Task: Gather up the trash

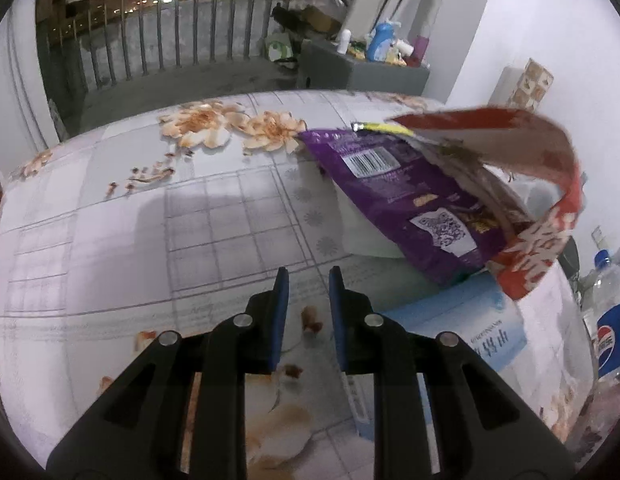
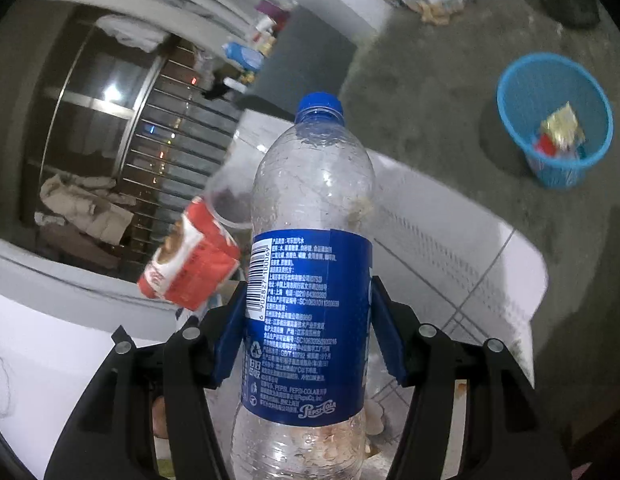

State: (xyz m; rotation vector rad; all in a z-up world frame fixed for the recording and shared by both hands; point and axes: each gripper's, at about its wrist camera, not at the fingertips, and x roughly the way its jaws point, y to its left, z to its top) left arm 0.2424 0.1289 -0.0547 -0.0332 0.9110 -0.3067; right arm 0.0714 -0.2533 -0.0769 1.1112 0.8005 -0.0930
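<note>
Down on the floor past the desk (image 2: 450, 216), the blue bin (image 2: 554, 120) already has a few wrappers. Right tongs (image 2: 307, 320) are clamped on the Pepsi bottle (image 2: 310, 264). Left tongs (image 1: 308, 280) sit apart, empty; beside them on the desk the purple wrapper (image 1: 398, 196) and red wrapper (image 1: 522, 184) still wait.

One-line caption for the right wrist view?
Right gripper clamps an empty Pepsi bottle; blue basket waits on the floor.

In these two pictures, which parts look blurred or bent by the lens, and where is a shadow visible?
Left wrist view: the red wrapper is smeared by motion, the tablecloth grid bows outward, and a soft grey shadow lies across it. Right wrist view: the Pepsi bottle label is sharp, while the blue basket and the table edge behind it are blurred.
</note>
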